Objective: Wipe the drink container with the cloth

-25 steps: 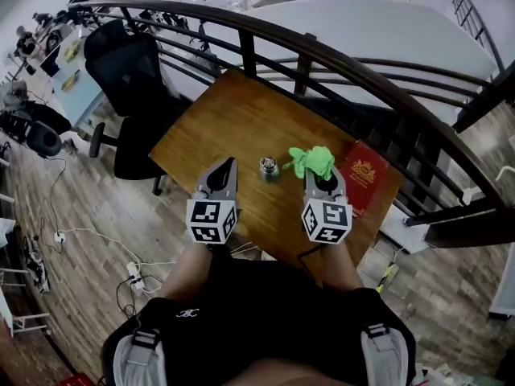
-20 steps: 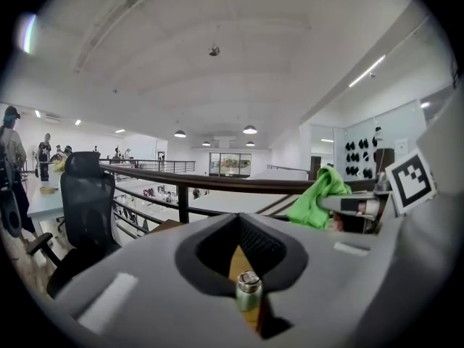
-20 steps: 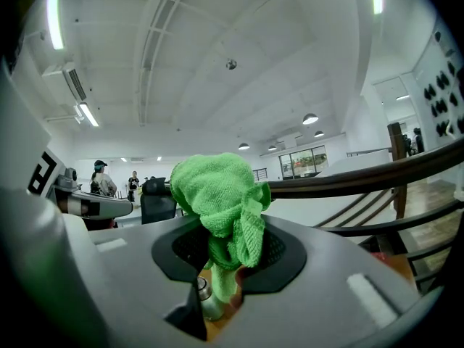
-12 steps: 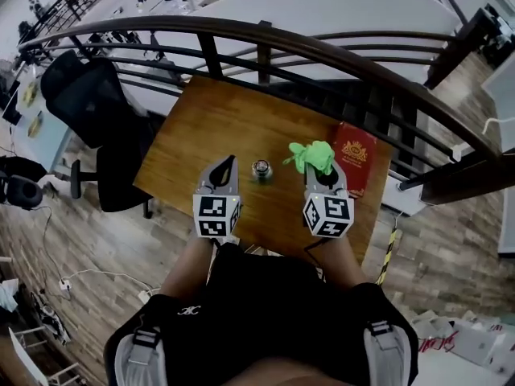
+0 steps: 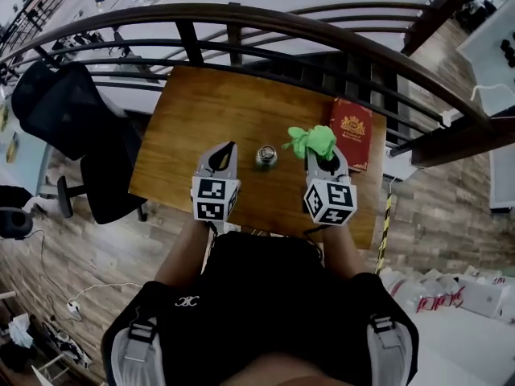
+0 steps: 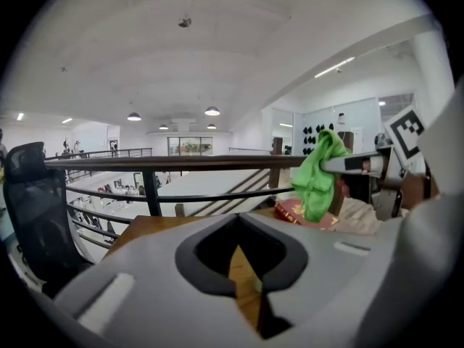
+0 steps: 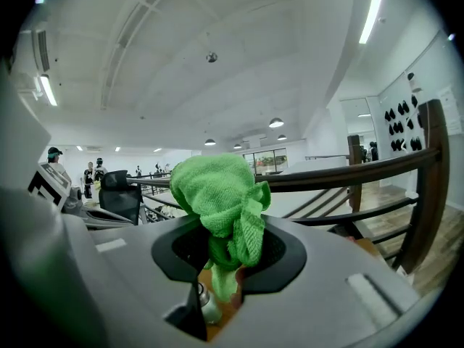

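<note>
Left gripper [image 5: 226,149]: fingers shut tight on nothing, poised at 8 o'clock of the drink container [image 5: 266,156], just beside it.
Right gripper [image 5: 325,162]: fingers clamped on the green cloth [image 5: 315,140], which bunches over the tips and hangs a short tail below them, at 3 o'clock of the container.
Drink container: small, metal-topped and upright on the desk [image 5: 217,107], between the two grippers; neither appears to touch it.
Step in hand: probably bringing the cloth to the container; wiping not yet begun.
Doing it well: the container looks light and may skid or tip under a one-sided rub. Open the left fingers and steady it from 9 o'clock, then sweep the cloth's tail round the wall instead of pushing with the tips.
Edges: the desk's near edge at 6 o'clock lies close under both grippers; a red book [image 5: 351,133] sits near the cloth at 2 o'clock.
Open room: bare wood from 10 to 12 o'clock, up to the railing [image 5: 241,16]; a chair [image 5: 68,123] stands off the desk at 9 o'clock.
</note>
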Motion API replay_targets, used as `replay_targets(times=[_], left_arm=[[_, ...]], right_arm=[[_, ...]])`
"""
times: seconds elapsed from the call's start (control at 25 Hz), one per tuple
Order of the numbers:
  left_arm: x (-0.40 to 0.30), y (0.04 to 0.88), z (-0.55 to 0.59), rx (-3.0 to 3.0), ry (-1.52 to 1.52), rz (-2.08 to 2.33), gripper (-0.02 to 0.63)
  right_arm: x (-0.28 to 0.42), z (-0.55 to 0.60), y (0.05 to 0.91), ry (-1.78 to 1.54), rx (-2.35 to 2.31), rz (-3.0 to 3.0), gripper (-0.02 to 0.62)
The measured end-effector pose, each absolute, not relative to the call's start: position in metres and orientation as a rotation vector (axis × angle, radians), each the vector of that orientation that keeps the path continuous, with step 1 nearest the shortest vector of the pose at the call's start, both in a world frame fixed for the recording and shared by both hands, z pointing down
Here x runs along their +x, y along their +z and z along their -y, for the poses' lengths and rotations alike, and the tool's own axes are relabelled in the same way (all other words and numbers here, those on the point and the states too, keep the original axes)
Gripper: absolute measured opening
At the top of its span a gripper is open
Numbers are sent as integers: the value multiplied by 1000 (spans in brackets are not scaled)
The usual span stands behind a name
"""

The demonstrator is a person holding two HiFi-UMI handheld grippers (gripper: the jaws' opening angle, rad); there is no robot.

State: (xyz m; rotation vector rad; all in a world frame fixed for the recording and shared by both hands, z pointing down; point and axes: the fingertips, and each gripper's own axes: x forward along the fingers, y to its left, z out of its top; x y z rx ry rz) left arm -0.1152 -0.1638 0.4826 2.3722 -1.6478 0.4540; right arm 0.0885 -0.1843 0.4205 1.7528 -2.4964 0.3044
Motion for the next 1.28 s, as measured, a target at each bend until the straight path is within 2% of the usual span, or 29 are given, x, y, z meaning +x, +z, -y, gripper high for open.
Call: replay_targets(times=[0.2,0.32,0.44,0.76,1.28], left_arm=[[-94,507,163,2497,538,1402,63],[-78,523,161,2532,563,1240,106],[-65,536,157,2563,594,1116,176],[-31,575,164,2601,709,944,260],[-1,620,184,2580,940,840,295]], right_arm=[[97,182,431,340,1829,2421,97],[100,179,435,356,1865,2388,97],[101,174,440,378,1892,2363,97],[115,160,455,410,1937,2278,97],[133,145,468,458,1989,2206,97]])
